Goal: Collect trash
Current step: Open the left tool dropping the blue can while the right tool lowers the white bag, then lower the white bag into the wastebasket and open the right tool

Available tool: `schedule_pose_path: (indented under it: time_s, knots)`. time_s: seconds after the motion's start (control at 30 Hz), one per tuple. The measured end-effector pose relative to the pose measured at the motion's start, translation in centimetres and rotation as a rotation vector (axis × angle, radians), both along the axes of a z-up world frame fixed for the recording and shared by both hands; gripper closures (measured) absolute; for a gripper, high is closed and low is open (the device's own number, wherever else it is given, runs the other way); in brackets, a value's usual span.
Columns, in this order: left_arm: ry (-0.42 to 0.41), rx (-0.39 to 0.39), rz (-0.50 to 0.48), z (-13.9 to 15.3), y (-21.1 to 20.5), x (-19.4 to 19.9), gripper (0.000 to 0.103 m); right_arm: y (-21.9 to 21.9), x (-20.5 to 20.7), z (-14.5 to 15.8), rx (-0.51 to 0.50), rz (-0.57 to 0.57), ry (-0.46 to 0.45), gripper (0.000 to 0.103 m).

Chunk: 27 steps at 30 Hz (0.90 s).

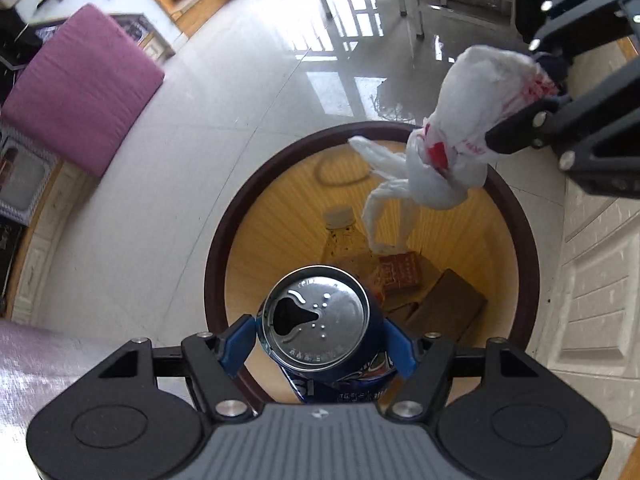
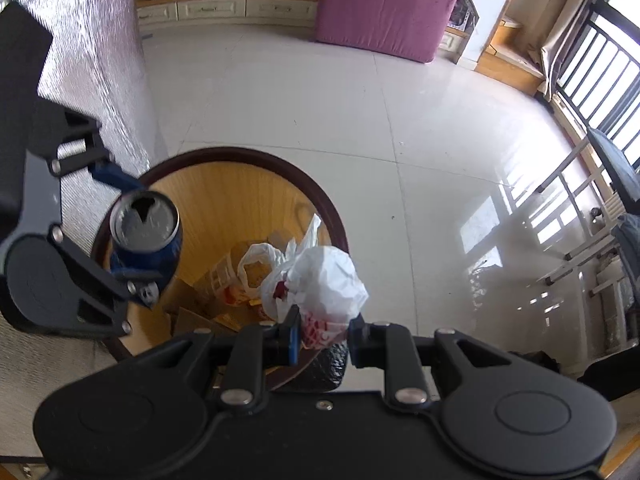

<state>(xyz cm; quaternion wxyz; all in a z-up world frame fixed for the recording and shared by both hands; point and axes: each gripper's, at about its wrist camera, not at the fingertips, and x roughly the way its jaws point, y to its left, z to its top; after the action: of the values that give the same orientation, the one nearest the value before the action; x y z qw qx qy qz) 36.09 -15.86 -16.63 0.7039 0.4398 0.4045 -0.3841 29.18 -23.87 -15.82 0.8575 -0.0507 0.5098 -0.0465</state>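
The blue soda can (image 1: 320,332) sits closest to the lens, clamped at its sides between the left gripper (image 1: 318,346) jaws, its opened silver top facing forward along the fingers. The jaws stand fairly wide, because the can fills them. Straight ahead of those jaws and below them gapes the round waste bin (image 1: 224,248) with its dark rim and yellow inner wall; a plastic bottle (image 1: 342,236), a reddish carton (image 1: 400,274) and a brown cardboard piece (image 1: 448,308) already lie at its bottom.

In the right wrist view, the right gripper (image 2: 324,334) holds a crumpled white plastic bag (image 2: 320,280) with red print, jaws narrowed and pinching the wad near its base. The bag's loose handles dangle ahead of the jaws, over the bin's mouth. From here the can appears off to the left of these jaws, also above the bin.

Both items are trash and both look poised over the opening, so the step in hand is probably the drop. The can seems empty, so light, stiff yet easily dented, with a smooth slippery wall; a mid-body side grip like this one suits it. The bag is soft, nearly weightless and may cling to a pad or drift when freed, so it is best bunched tight and let go well inside the rim. The glossy tiled floor (image 2: 400,140) surrounds the bin.
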Motion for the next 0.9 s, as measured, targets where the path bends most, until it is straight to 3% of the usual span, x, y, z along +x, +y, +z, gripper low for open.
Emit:
schedule_pose_path:
  time_s: [0.17, 0.27, 0.37, 0.53, 0.63, 0.7, 0.73, 0.83, 0.9]
  knots:
    - [-0.056, 0.029, -0.080, -1.0, -1.0, 0.5, 0.033, 1.4, 0.8, -0.6, -0.048, 0.035, 0.026, 0.080]
    - [-0.070, 0.060, -0.073, -1.9, -1.4, 1.3, 0.032, 1.8, 1.0, -1.0, -0.069, 0.050, 0.036, 0.080]
    - [-0.044, 0.045, -0.039, -1.6, -1.6, 1.9, 0.023, 1.5, 1.1, -1.4, -0.073, 0.053, 0.047, 0.080]
    - [0.027, 0.005, -0.001, -0.8, -1.5, 1.9, 0.022, 1.8, 1.9, -1.7, -0.083, 0.076, 0.050, 0.078]
    - [0.052, -0.002, 0.007, -0.7, -1.5, 1.9, 0.022, 2.6, 2.5, -2.2, -0.026, 0.100, 0.056, 0.074]
    - [0.067, -0.006, 0.007, -0.6, -1.5, 2.0, 0.022, 2.4, 2.7, -2.4, 0.030, 0.100, 0.072, 0.054]
    - [0.072, -0.007, 0.006, -0.6, -1.5, 2.0, 0.023, 2.3, 2.6, -2.4, 0.046, 0.099, 0.071, 0.051]
    - [0.088, -0.004, 0.001, -0.7, -1.4, 1.5, 0.022, 2.0, 2.4, -2.3, 0.056, 0.082, 0.066, 0.052]
    - [0.094, 0.004, 0.003, -1.0, -1.4, 1.3, 0.022, 1.6, 2.5, -2.2, 0.073, 0.067, 0.066, 0.058]
